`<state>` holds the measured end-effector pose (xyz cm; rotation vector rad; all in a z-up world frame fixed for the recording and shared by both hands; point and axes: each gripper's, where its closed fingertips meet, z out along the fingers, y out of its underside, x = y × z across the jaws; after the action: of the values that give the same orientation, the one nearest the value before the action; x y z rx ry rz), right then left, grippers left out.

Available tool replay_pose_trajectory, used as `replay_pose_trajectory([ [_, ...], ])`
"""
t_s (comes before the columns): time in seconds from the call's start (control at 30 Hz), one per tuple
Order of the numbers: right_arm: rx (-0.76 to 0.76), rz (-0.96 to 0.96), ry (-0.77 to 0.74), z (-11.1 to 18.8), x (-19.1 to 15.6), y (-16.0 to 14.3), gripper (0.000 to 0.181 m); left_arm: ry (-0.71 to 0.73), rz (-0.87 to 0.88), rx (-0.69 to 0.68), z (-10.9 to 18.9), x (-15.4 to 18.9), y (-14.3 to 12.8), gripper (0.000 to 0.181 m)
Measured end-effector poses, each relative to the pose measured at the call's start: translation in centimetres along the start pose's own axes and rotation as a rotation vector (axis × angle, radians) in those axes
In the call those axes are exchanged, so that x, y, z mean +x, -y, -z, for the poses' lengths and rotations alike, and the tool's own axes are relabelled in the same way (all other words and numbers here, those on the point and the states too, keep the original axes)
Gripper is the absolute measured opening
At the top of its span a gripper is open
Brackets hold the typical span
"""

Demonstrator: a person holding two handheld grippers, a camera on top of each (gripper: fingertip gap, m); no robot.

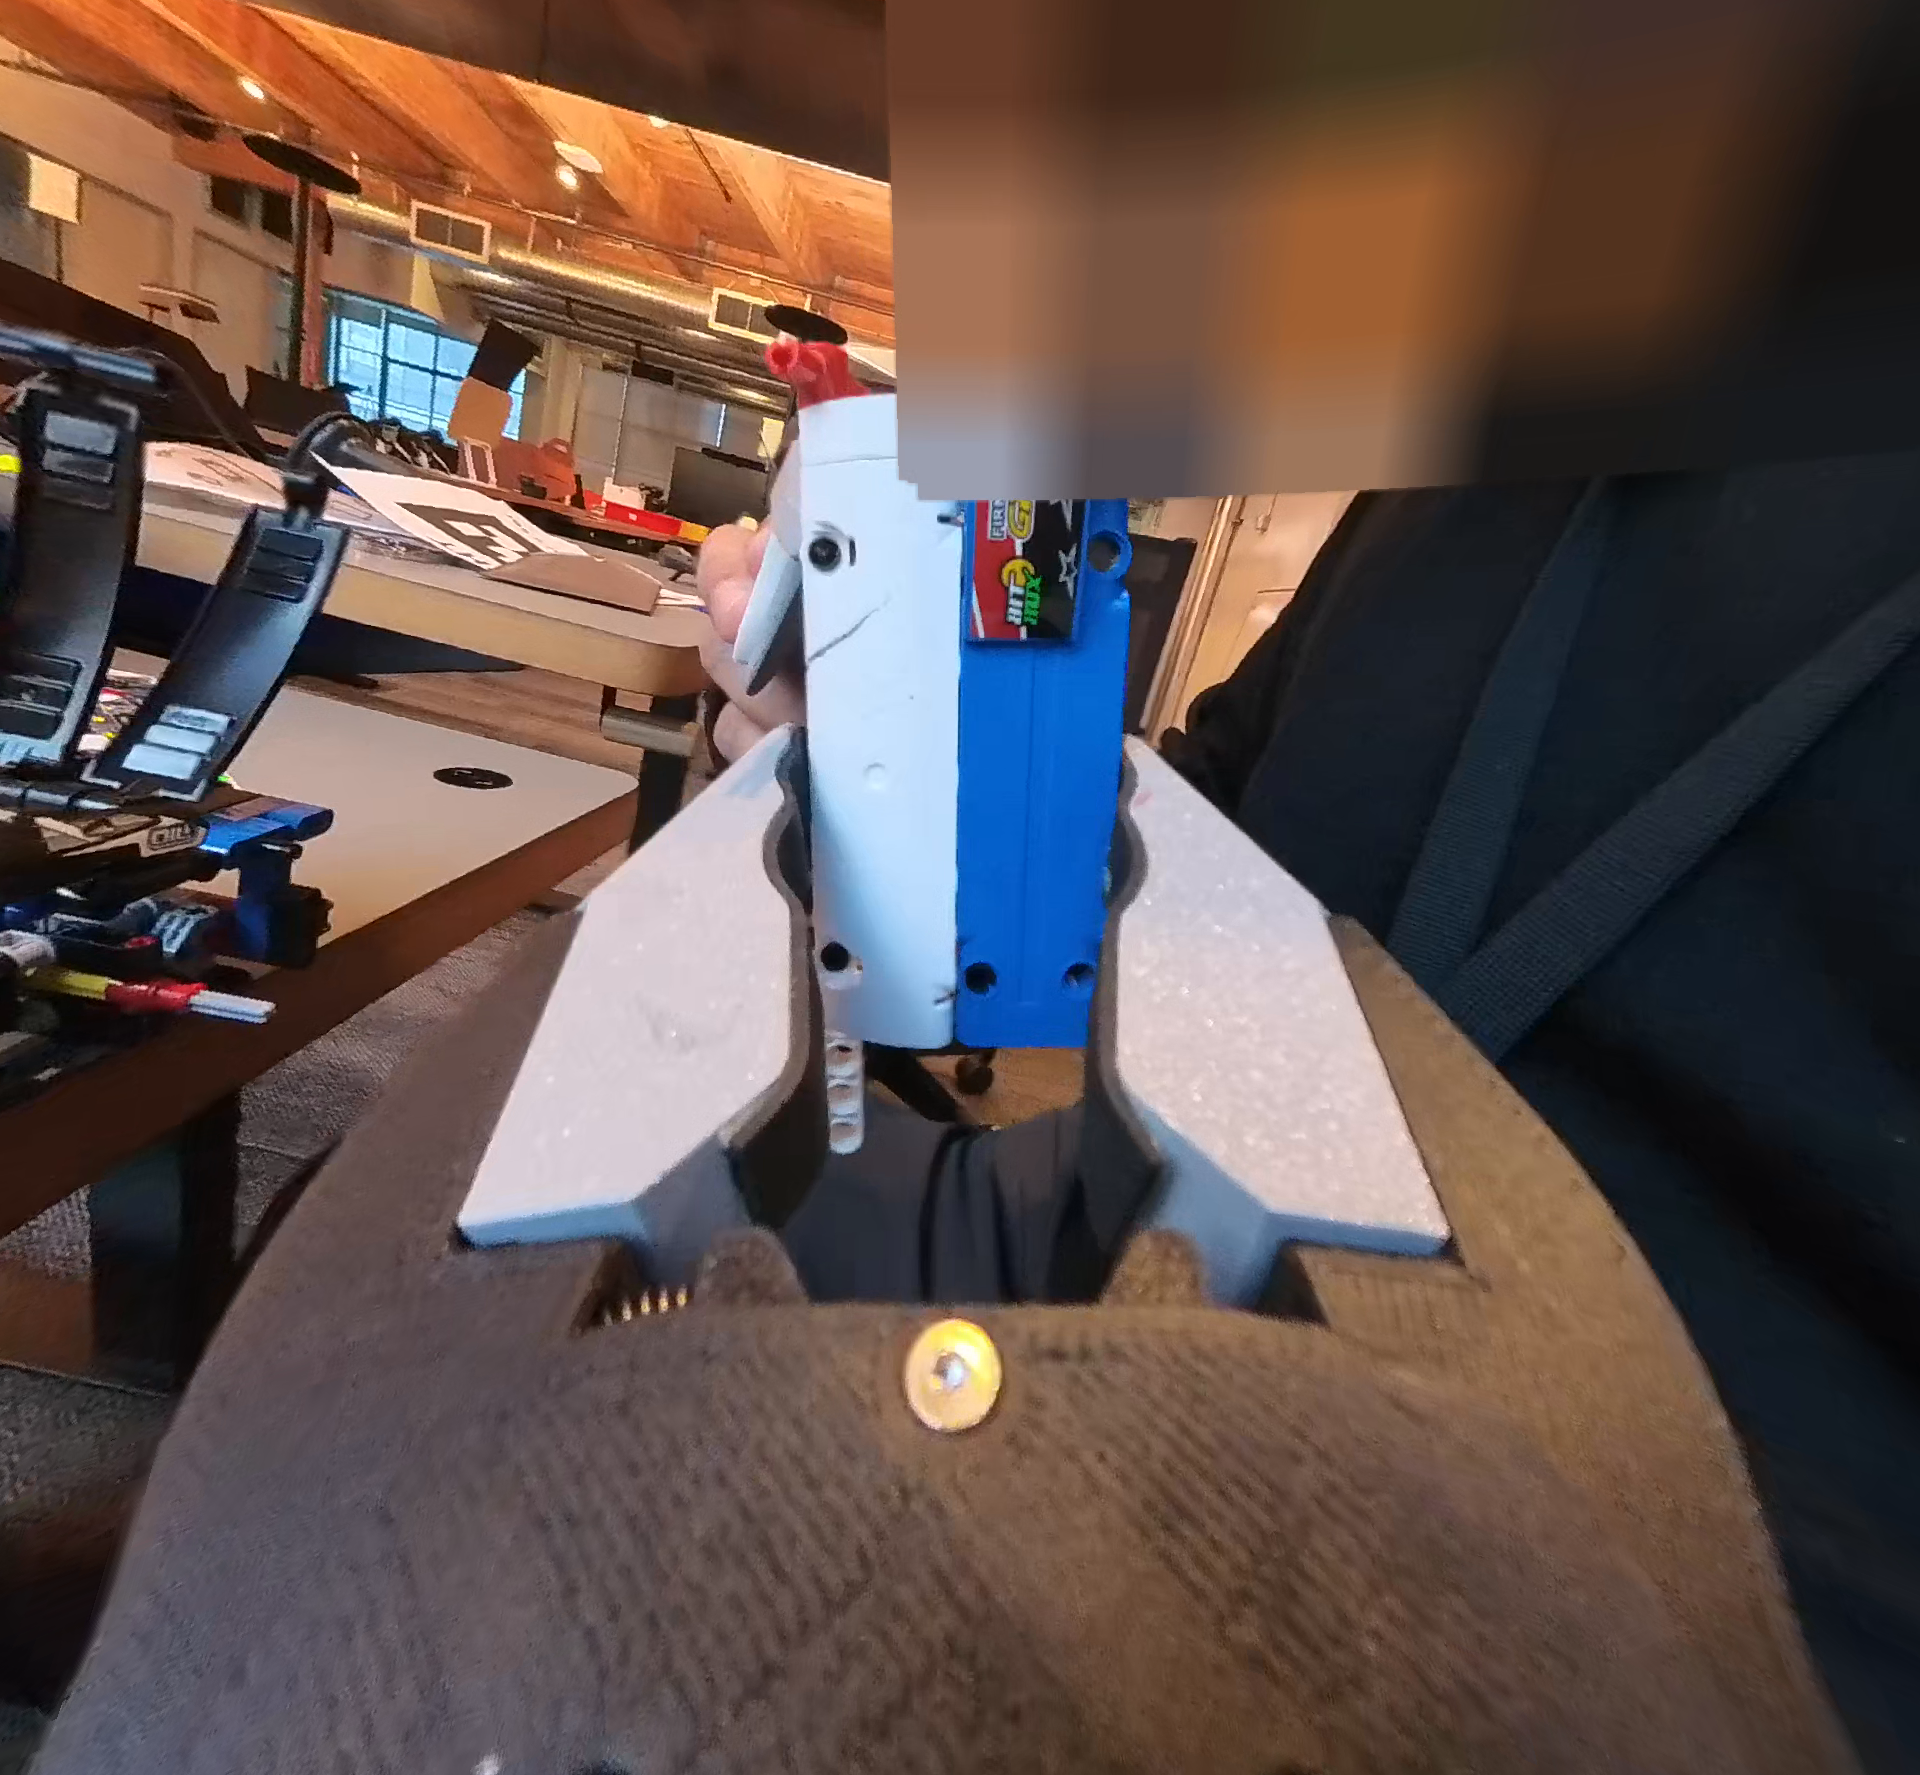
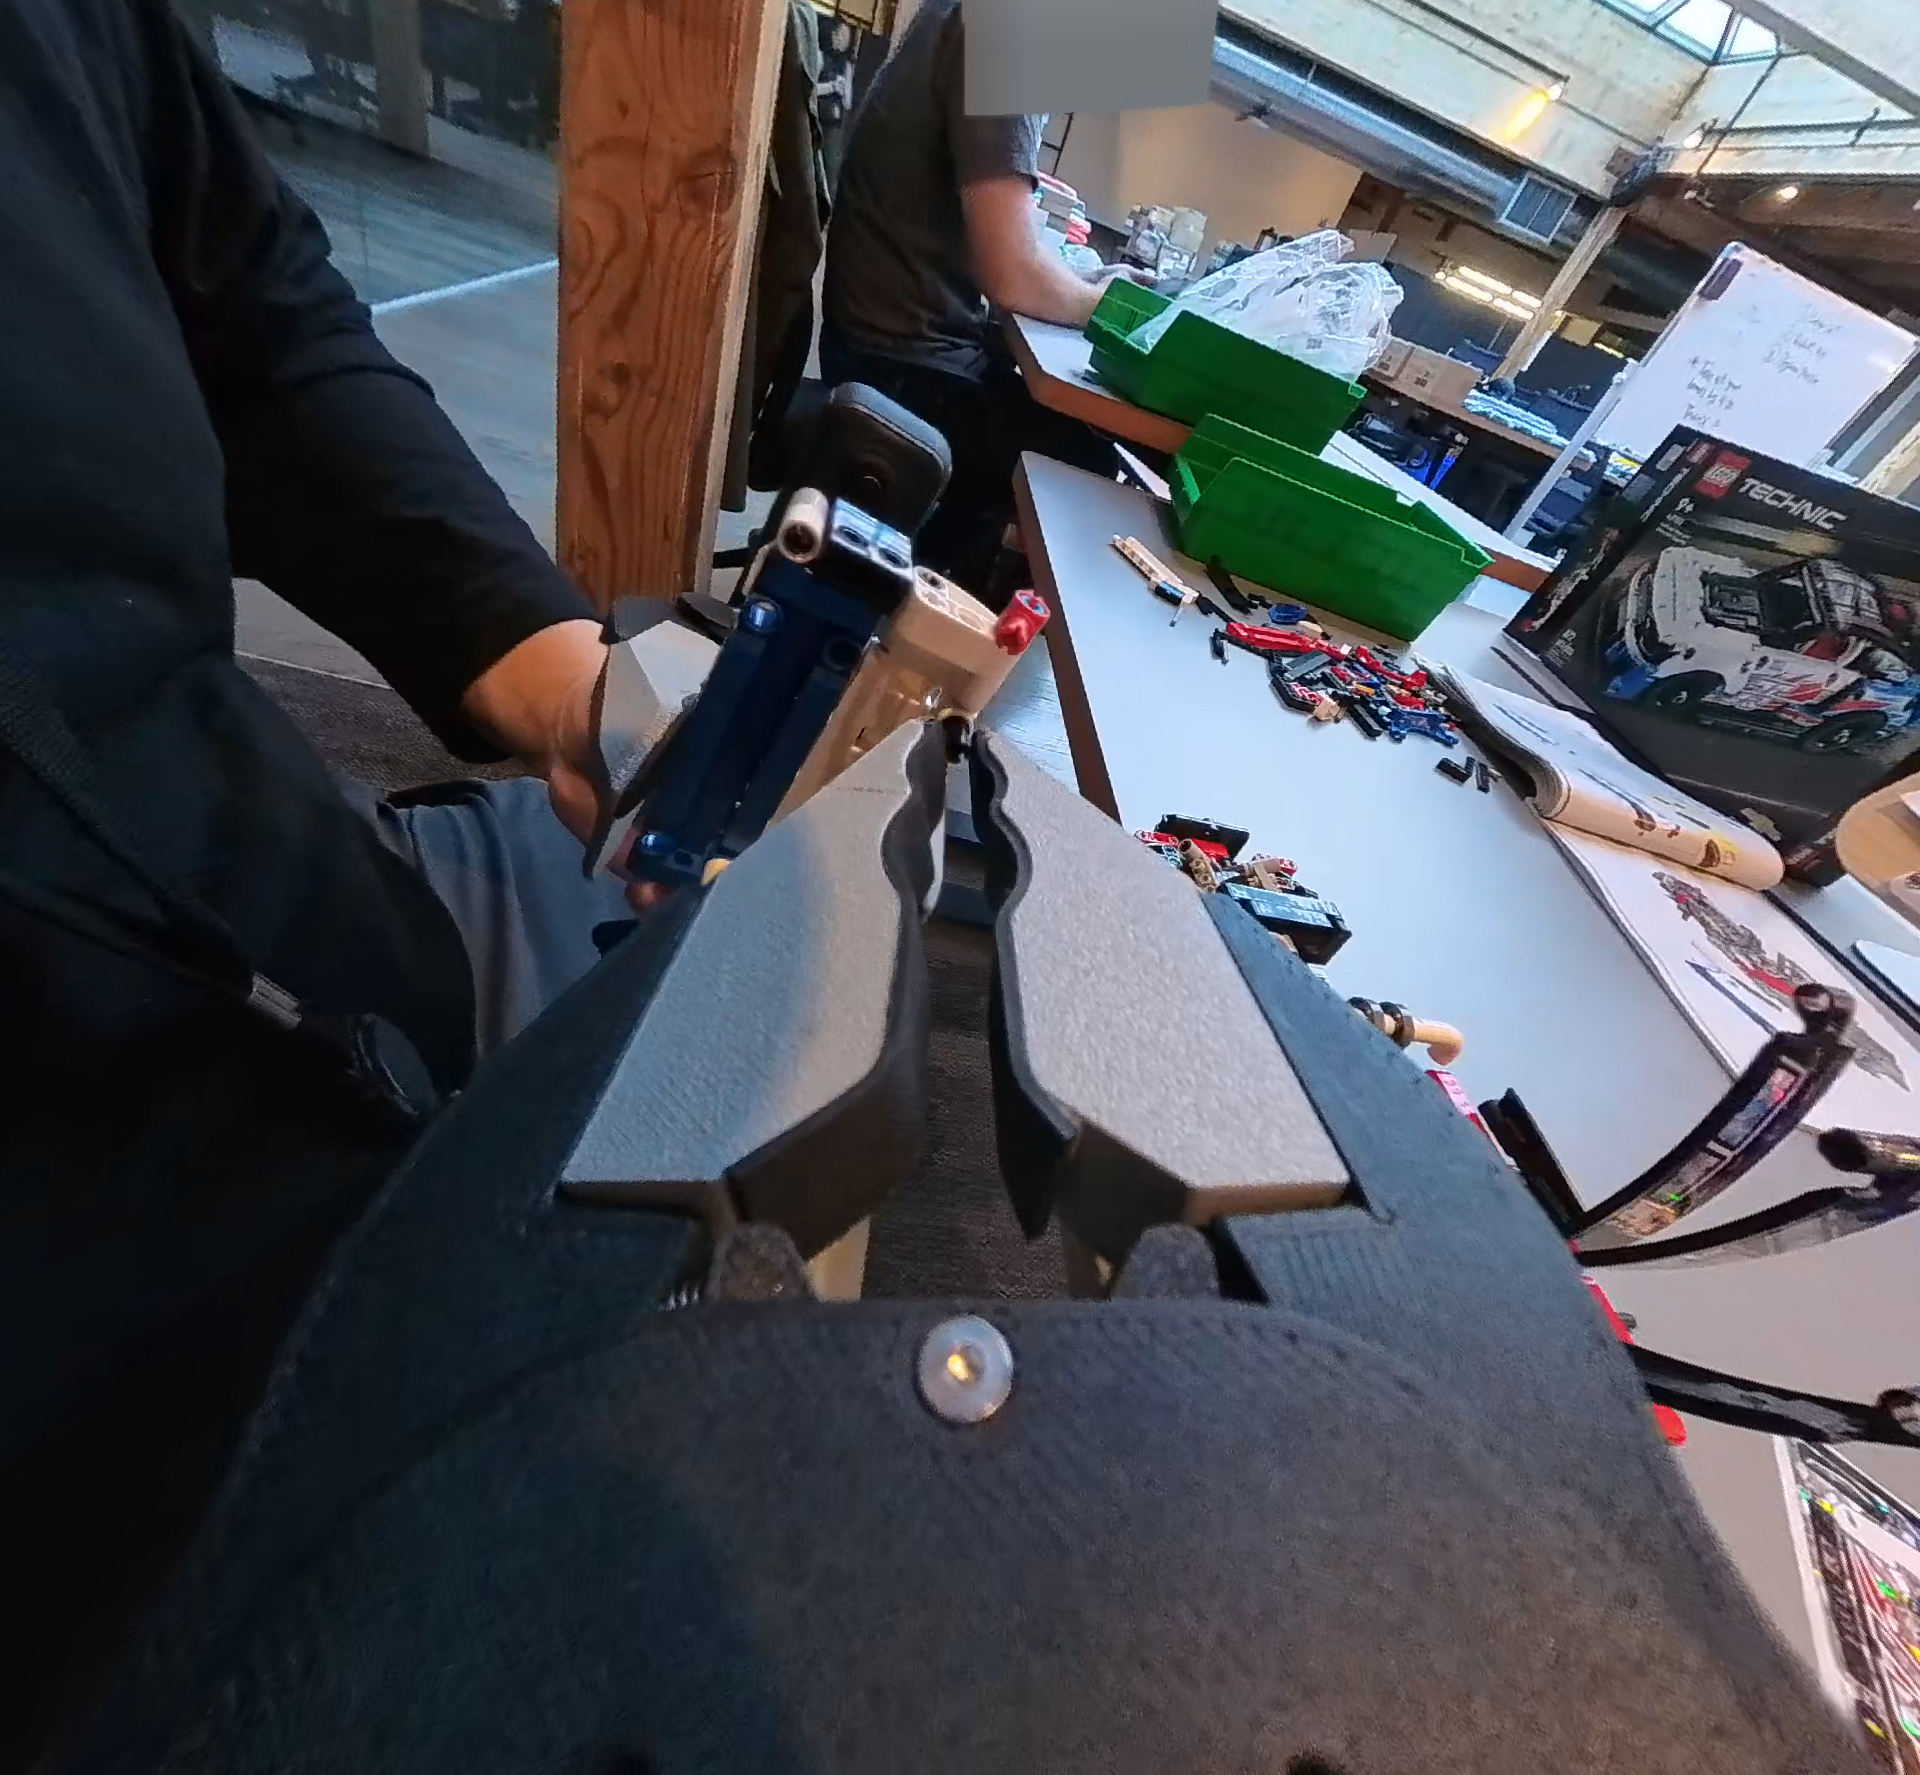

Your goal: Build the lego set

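Left wrist view first: the left gripper (image 1: 951, 790) has its grey fingers (image 1: 665, 1019) clamped on a lego sub-assembly (image 1: 961, 769), a white panel and a blue panel side by side, standing upright between the jaws, with a red pin (image 1: 810, 369) poking out on top. A hand (image 1: 743, 624) shows just behind the white panel. Off to the left, the half-built lego car (image 1: 135, 790) sits on a wooden-edged table (image 1: 416, 904); a dark jacket fills the right side.

Right wrist view now, and it gives what the other cannot: the right gripper (image 2: 961, 749), jaws nearly pressed together with only a thin slit between them, and whether the tips pinch anything I cannot tell. Its tips sit right up against the same sub-assembly (image 2: 821, 676), seen here from its dark-blue-framed back. Beyond, a white table (image 2: 1403, 894) carries loose lego pieces (image 2: 1340, 676), two green bins (image 2: 1320, 530), the open instruction booklet (image 2: 1590, 780) and the set's box (image 2: 1745, 624). A second person sits farther back
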<state>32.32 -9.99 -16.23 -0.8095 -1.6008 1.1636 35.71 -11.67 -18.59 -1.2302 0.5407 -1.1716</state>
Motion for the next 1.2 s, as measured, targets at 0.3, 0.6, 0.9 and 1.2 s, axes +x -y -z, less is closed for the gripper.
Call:
replay_pose_trajectory([
  [0.3, -0.079, 0.119, -0.037, 0.1, 0.3, -1.1, 0.001, -0.059, 0.229, -0.053, -0.2, 0.1, -0.5, 0.054],
  [0.6, -0.159, 0.197, -0.045, 0.6, 0.5, -2.3, 0.0, -0.04, 0.342, -0.162, -0.7, 0.0, -1.8, 0.054],
  [0.9, -0.097, 0.123, -0.017, 1.3, 1.0, -1.6, 0.006, -0.037, 0.444, -0.169, -0.7, -0.5, -2.4, 0.052],
  [1.2, -0.228, 0.197, 0.051, 0.6, 0.3, -4.0, 0.005, 0.011, 0.496, -0.245, -0.7, -1.1, -3.4, 0.052],
])
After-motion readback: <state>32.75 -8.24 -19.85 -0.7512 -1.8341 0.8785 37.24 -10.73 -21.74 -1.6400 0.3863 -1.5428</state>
